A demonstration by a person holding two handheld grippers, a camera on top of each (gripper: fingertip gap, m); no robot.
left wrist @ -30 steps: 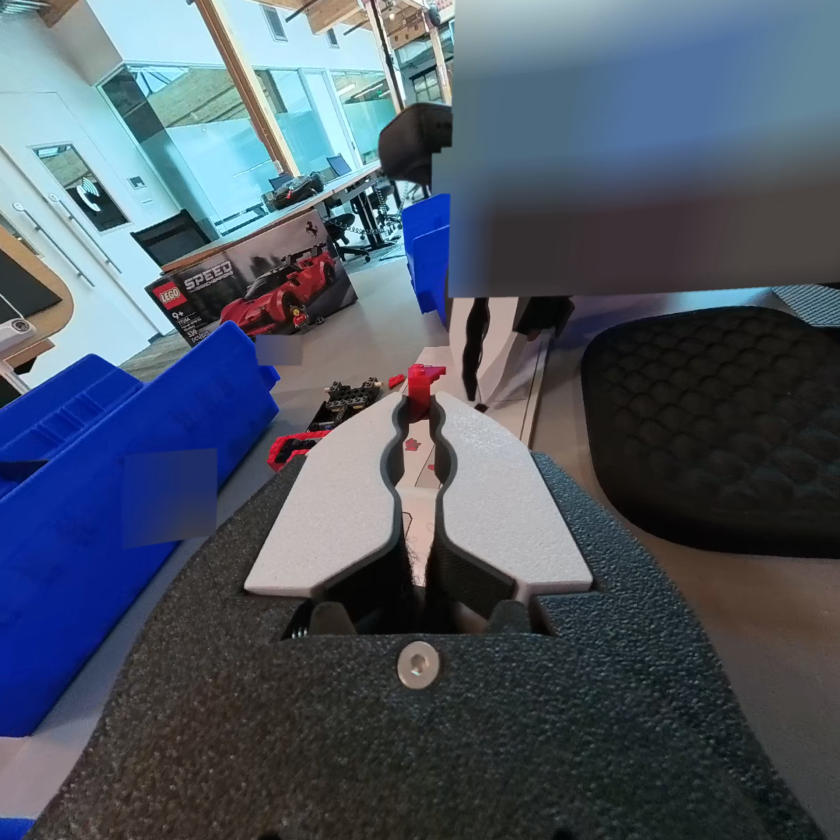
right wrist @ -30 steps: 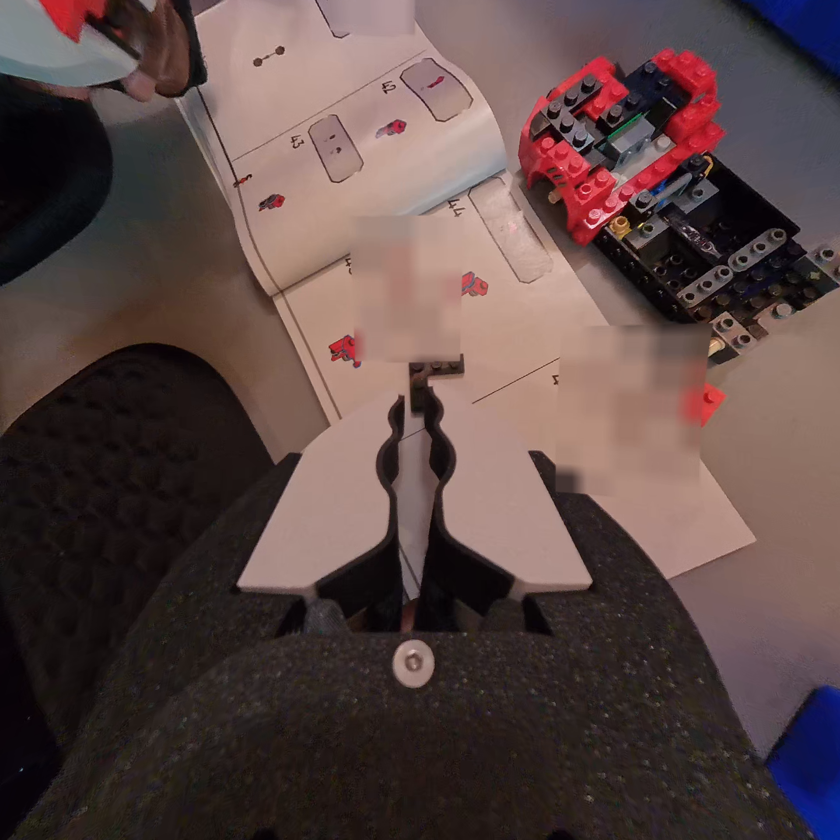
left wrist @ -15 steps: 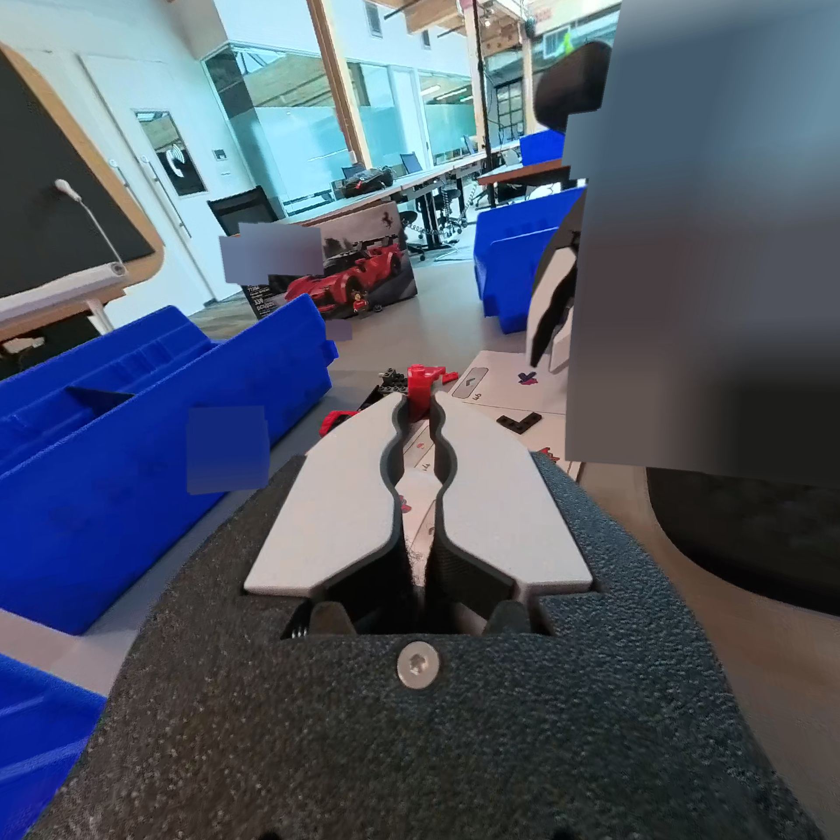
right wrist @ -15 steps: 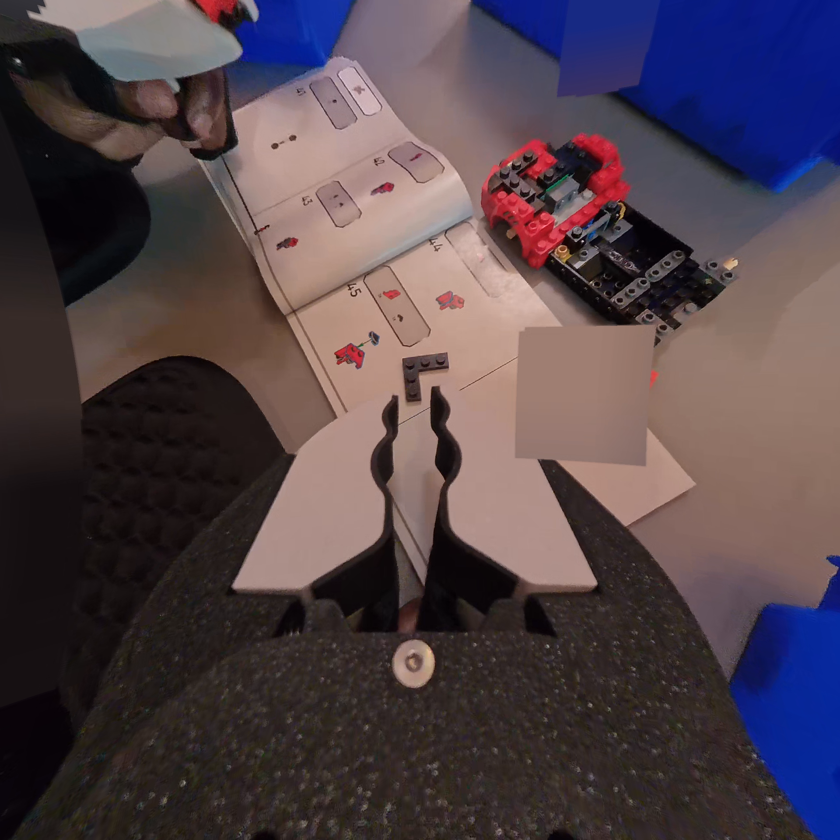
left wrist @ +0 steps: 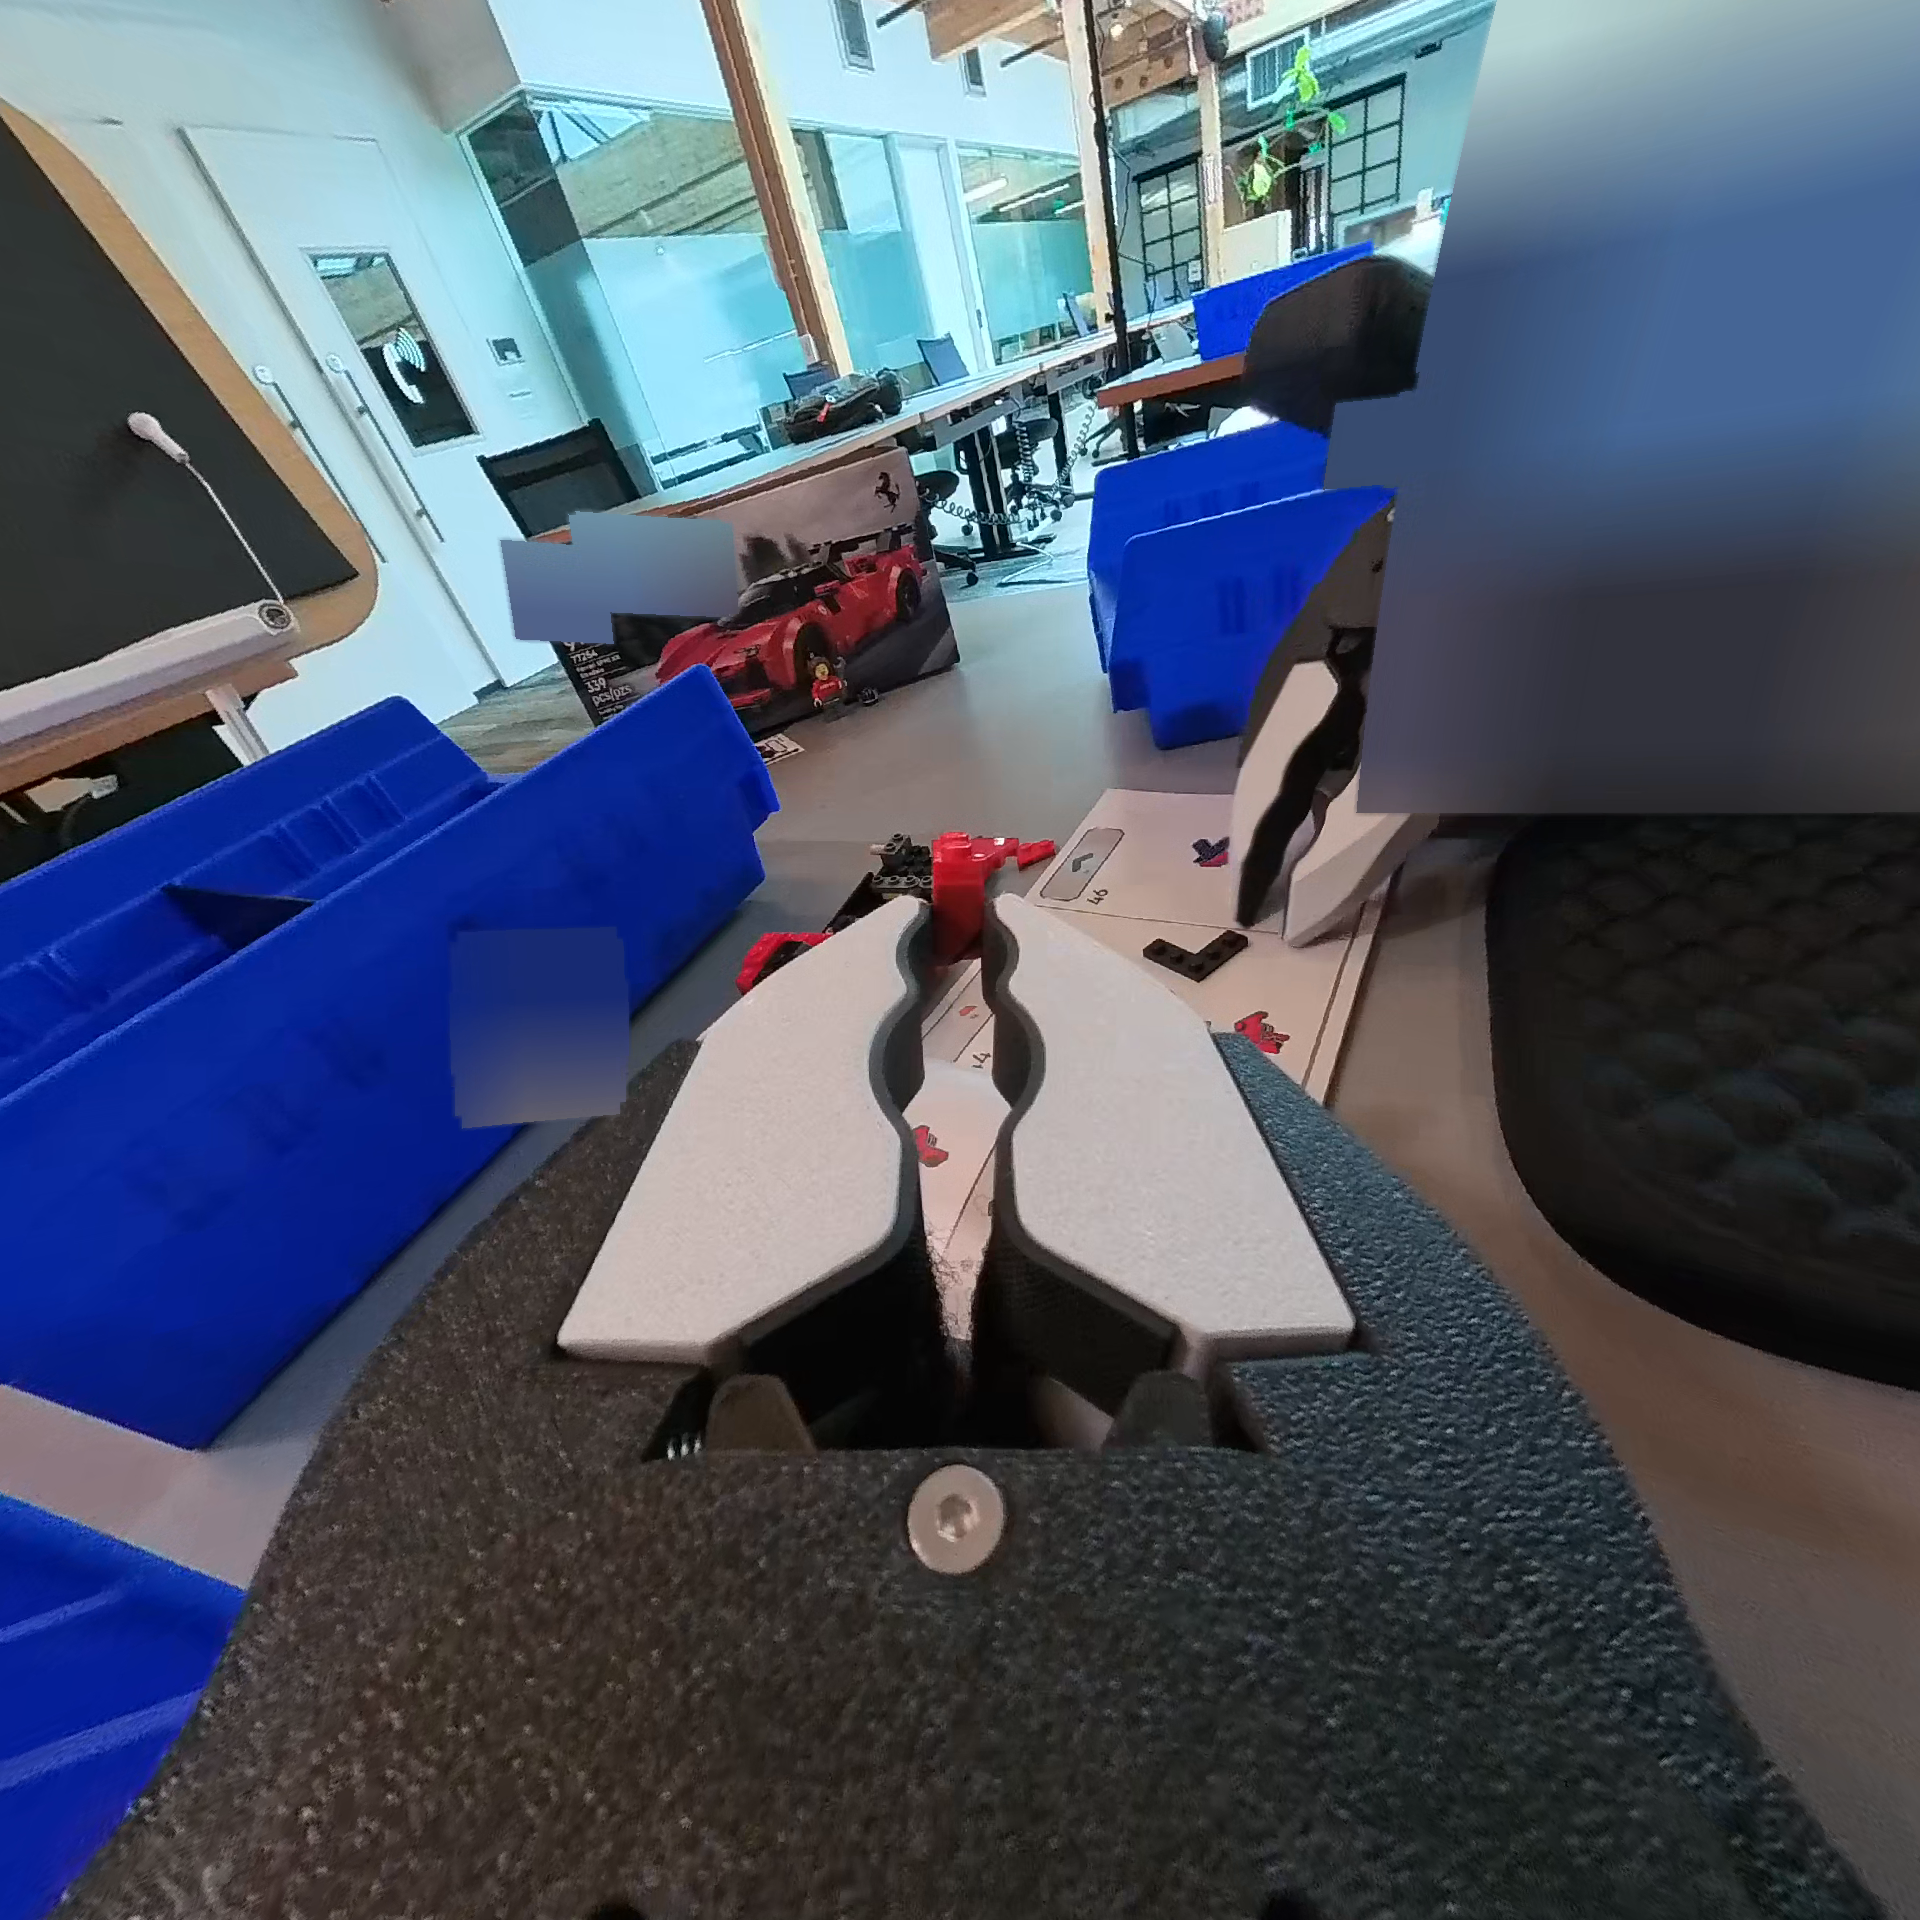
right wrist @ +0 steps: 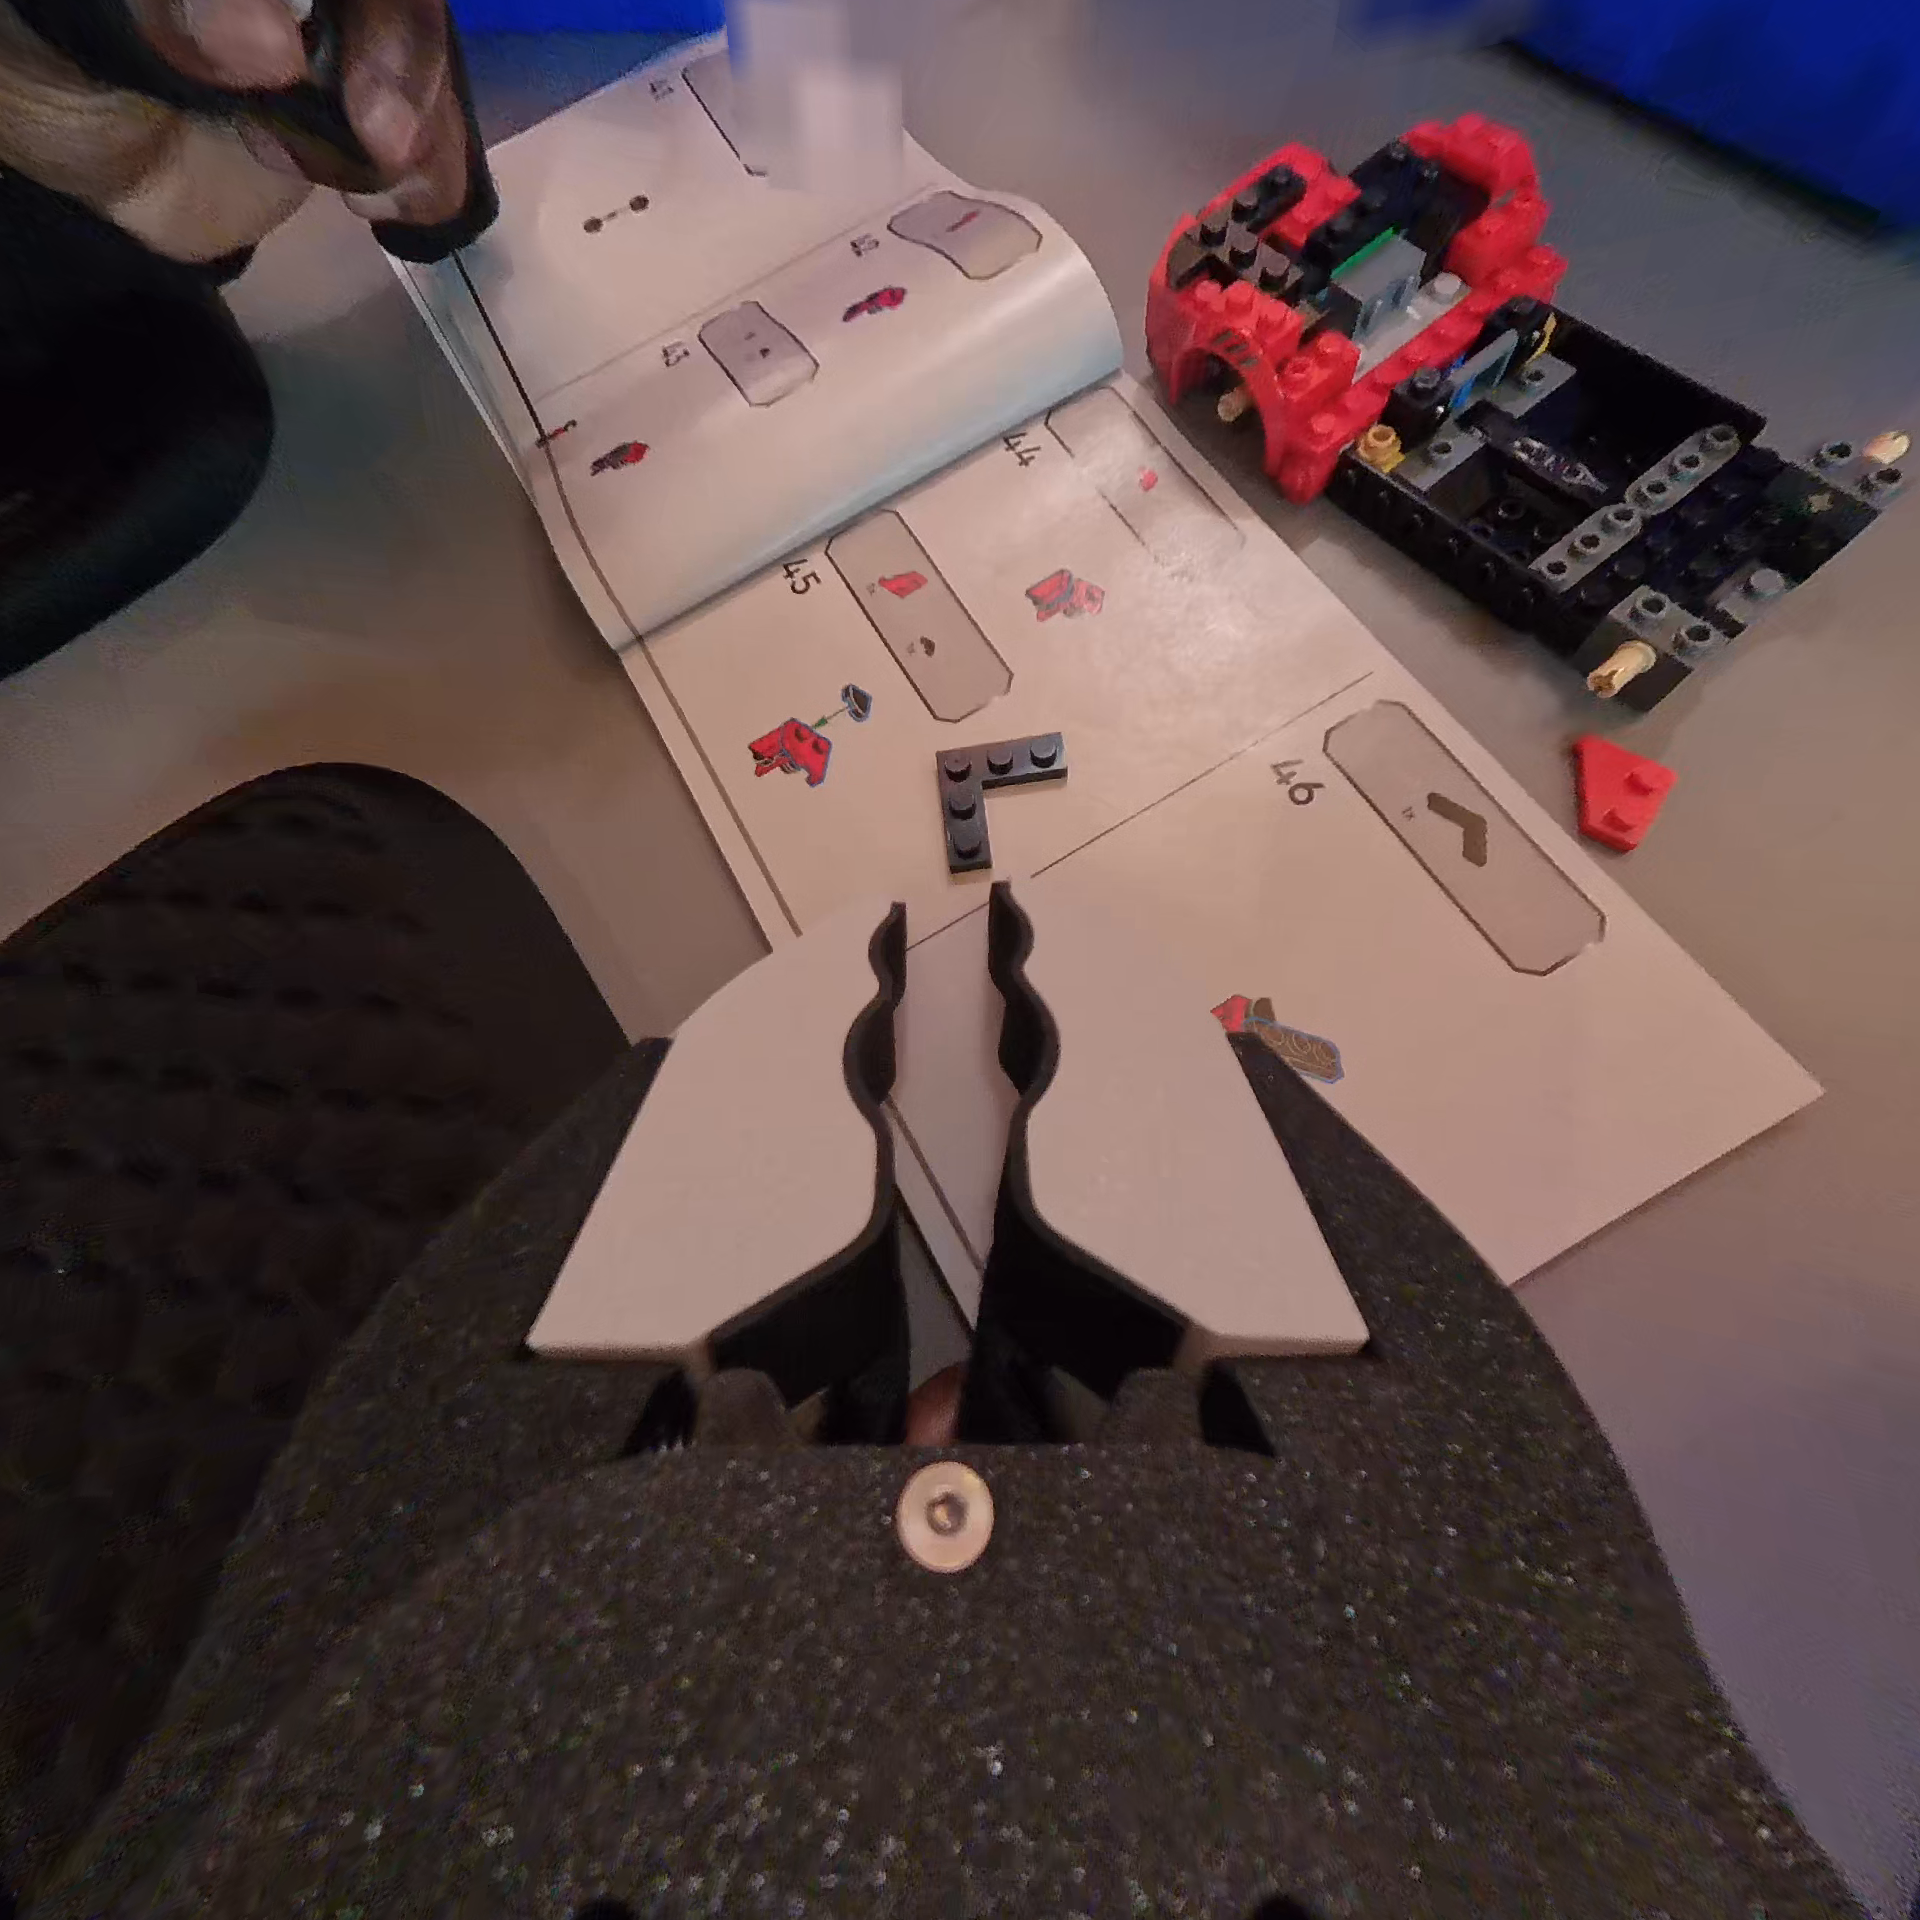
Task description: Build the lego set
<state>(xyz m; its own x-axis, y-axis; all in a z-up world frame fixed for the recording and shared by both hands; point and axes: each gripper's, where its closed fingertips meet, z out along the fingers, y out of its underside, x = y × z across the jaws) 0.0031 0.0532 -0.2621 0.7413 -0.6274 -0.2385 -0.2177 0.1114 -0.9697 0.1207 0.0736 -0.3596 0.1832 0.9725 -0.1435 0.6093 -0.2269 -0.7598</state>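
The grey surface [right wrist: 364, 644] carries my open instruction booklet [right wrist: 1195, 935], with the half-built red and black Lego car [right wrist: 1455, 395] just beside its far edge. My left gripper [left wrist: 958, 920] pinches a red Lego piece [left wrist: 961, 883] at its tips. My right gripper [right wrist: 948, 914], spread and empty, hovers just short of the black L-shaped plate [right wrist: 987, 779] lying on the page.
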